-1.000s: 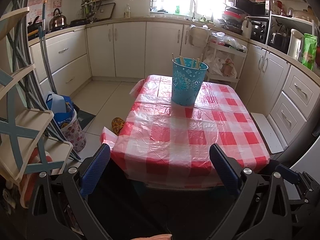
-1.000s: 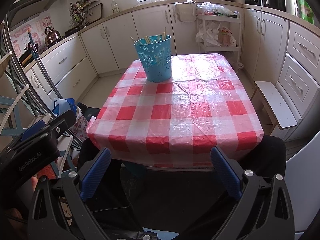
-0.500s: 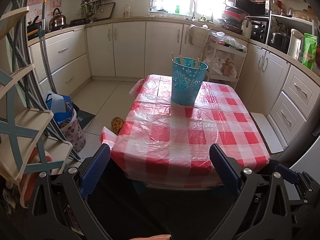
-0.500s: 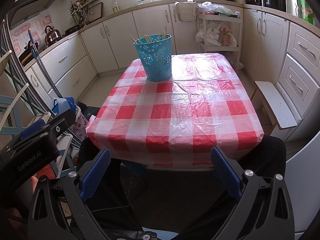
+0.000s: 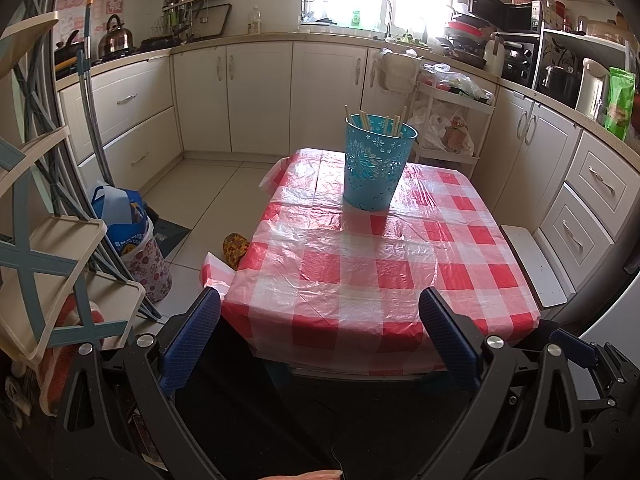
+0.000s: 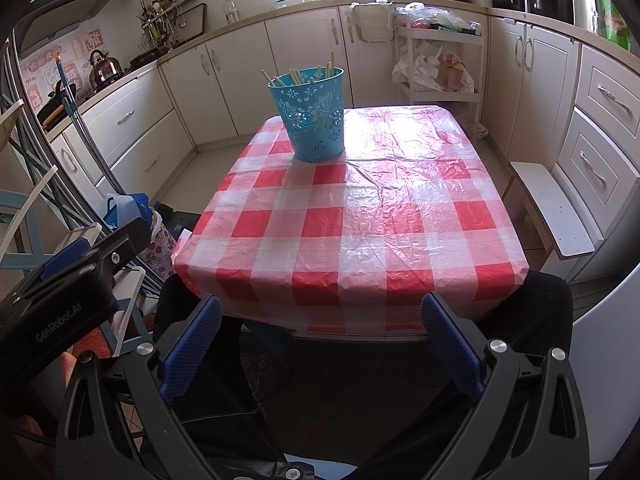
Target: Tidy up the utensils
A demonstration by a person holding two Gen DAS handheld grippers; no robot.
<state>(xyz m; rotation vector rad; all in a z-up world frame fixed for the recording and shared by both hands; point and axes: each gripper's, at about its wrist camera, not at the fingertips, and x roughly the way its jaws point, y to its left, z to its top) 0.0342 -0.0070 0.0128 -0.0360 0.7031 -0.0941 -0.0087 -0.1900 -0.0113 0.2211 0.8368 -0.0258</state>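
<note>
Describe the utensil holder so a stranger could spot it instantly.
Find the table with the red-and-white checked cloth in the middle of the kitchen. At its far end stands a turquoise bucket with cut-out flower patterns and wooden sticks poking out, the only thing on the table.

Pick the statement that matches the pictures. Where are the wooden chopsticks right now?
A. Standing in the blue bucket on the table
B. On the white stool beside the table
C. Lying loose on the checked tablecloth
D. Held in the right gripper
A: the chopsticks poke out above the rim of the blue bucket, which stands on the table; both grippers are open and empty.
</note>
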